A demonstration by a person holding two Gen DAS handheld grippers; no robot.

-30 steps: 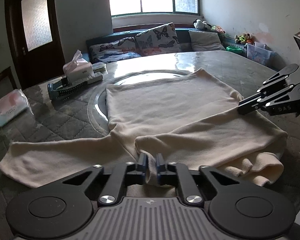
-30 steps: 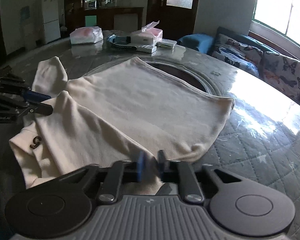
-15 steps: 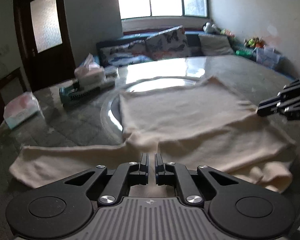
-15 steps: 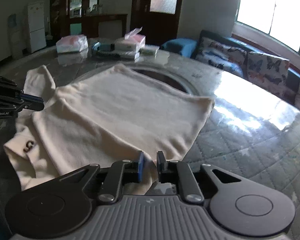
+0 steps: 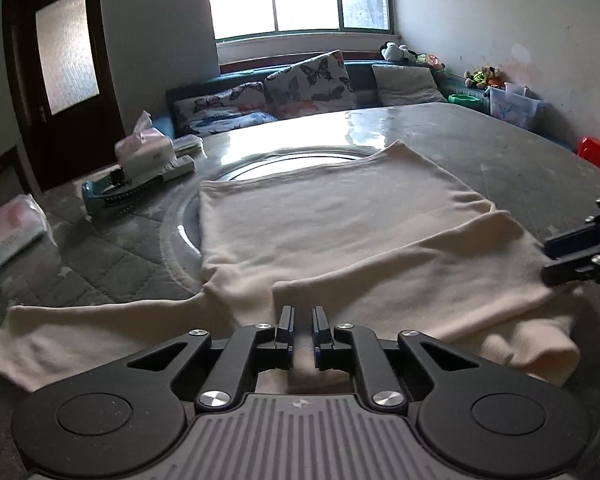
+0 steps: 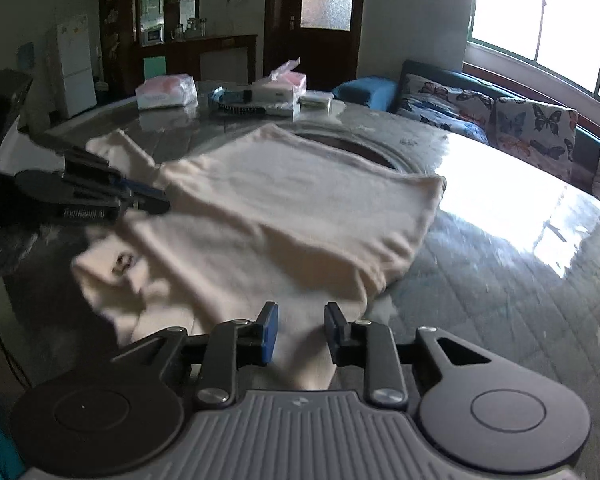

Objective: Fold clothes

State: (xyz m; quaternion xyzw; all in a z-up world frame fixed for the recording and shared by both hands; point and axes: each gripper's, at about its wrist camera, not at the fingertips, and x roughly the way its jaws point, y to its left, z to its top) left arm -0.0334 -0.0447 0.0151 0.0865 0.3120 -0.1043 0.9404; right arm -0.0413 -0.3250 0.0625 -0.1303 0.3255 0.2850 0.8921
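A cream long-sleeved top (image 5: pixel 340 236) lies flat on the grey quilted table (image 5: pixel 112 264), with its near part folded over the body. One sleeve (image 5: pixel 92 328) stretches out to the left. My left gripper (image 5: pixel 302 330) hovers over the folded edge, jaws a narrow gap apart, with only cloth lying beneath them. My right gripper (image 6: pixel 298 330) is open above the garment's near corner (image 6: pixel 308 364); it also shows at the right edge of the left wrist view (image 5: pixel 580 252). The left gripper shows in the right wrist view (image 6: pixel 100 200).
A tissue box (image 5: pixel 144 152), a blue comb tray (image 5: pixel 116 196) and a pink packet (image 5: pixel 10 232) sit at the table's far left. A glass turntable (image 5: pixel 284 160) lies under the garment. A sofa with butterfly cushions (image 5: pixel 308 80) stands behind.
Both grippers have let go of the cloth: the right jaws have spread wide, the left ones slightly. The folded part now lies flat on the garment, and both grippers have drawn back.
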